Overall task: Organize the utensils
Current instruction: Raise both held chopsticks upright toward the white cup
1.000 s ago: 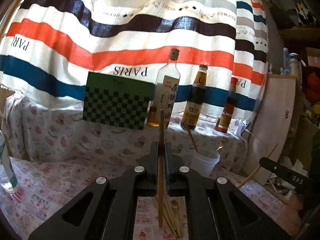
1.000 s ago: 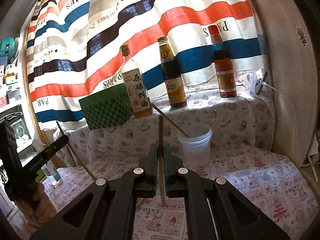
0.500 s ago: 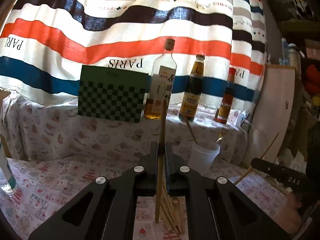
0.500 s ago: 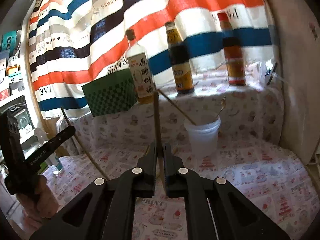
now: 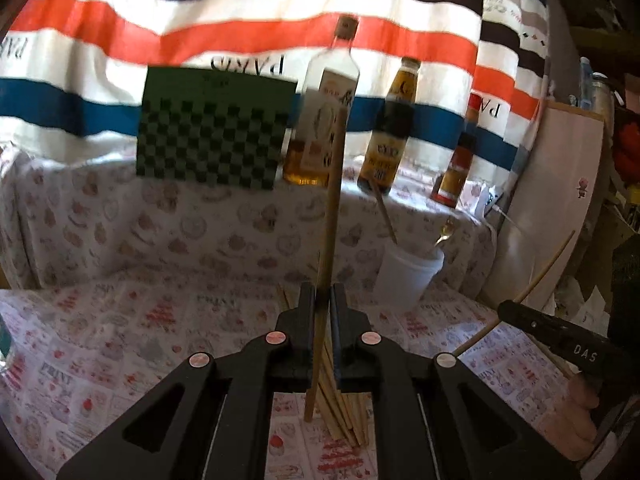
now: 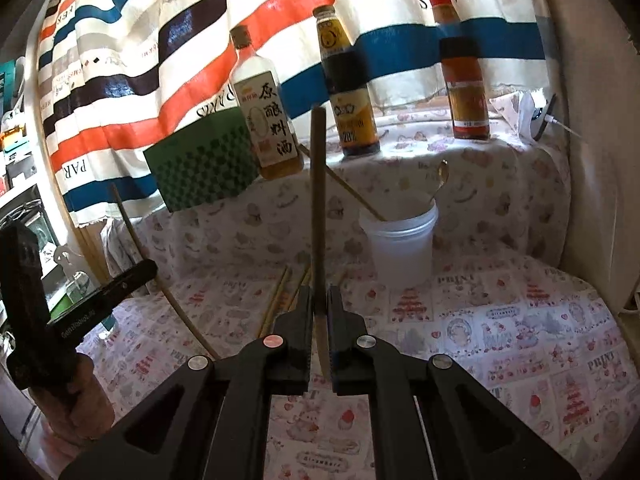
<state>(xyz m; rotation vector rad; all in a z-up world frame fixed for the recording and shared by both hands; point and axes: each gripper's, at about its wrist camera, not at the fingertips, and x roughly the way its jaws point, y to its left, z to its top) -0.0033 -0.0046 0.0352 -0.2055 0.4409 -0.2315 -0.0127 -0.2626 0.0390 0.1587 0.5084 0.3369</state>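
Observation:
In the left wrist view my left gripper [image 5: 322,300] is shut on a wooden chopstick [image 5: 331,200] that stands nearly upright between its fingers. A loose pile of chopsticks [image 5: 344,412] lies on the cloth below it. My right gripper [image 6: 319,304] is shut on another upright chopstick [image 6: 319,200]. A white cup [image 6: 400,248] stands ahead to the right, with a chopstick and a spoon [image 6: 440,178] leaning in it. The cup [image 5: 408,276] also shows in the left wrist view. Each view catches the other gripper at its edge: the right gripper [image 5: 508,310] and the left gripper [image 6: 146,270].
Three sauce bottles [image 6: 348,92] and a green checkered board [image 5: 212,136] stand on a cloth-covered ledge behind the cup. A striped curtain hangs at the back. More chopsticks [image 6: 280,300] lie on the printed tablecloth [image 6: 520,340]. A pale panel [image 5: 552,208] closes the right side.
Both grippers have sunk and tipped downward while moving forward. The cup and the ledge now look nearer and higher in both views. Each chopstick stays gripped.

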